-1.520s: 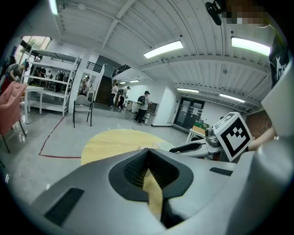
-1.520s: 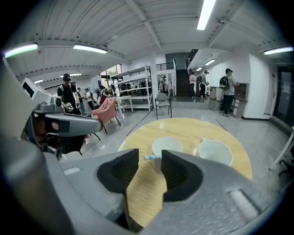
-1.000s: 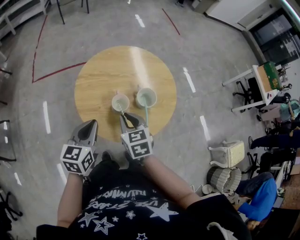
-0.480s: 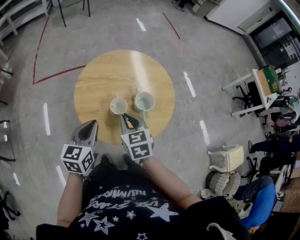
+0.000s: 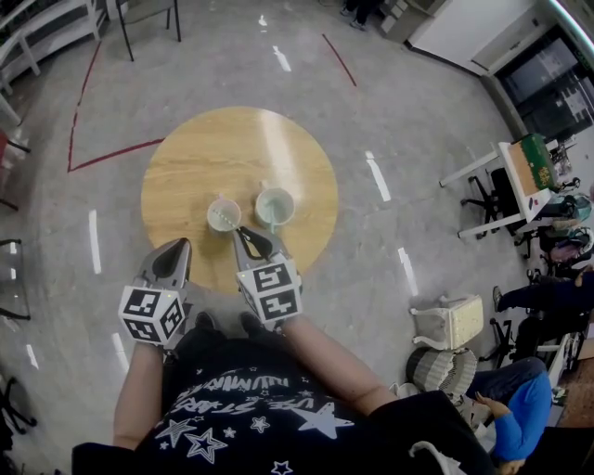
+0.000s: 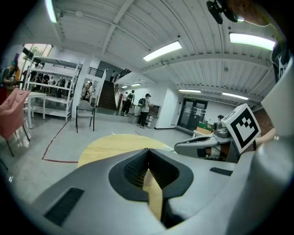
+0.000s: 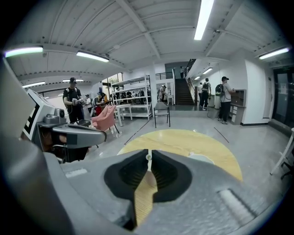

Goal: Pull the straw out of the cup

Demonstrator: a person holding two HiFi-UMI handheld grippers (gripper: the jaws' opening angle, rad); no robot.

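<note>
Two pale cups stand side by side on the round wooden table (image 5: 186, 167): the left cup (image 5: 223, 214) and the right cup (image 5: 275, 209). My right gripper (image 5: 240, 233) hovers just near of the left cup, shut on a thin pale straw (image 7: 148, 157) that shows pinched at its fingertips in the right gripper view. The straw's lower part is hidden behind the jaws. A pale rim of the right cup (image 7: 202, 159) peeks over the right jaw. My left gripper (image 5: 180, 245) hangs at the table's near left edge, tips touching, holding nothing.
A chair (image 5: 147, 13) stands beyond the table, and red tape lines (image 5: 102, 148) mark the grey floor. Wicker baskets (image 5: 450, 311) and a seated person in blue (image 5: 515, 408) are at the right. Racks and people stand far off in the hall.
The right gripper has lifted and drawn back a little from the left cup with the straw in its tips. The left gripper has shifted slightly.
</note>
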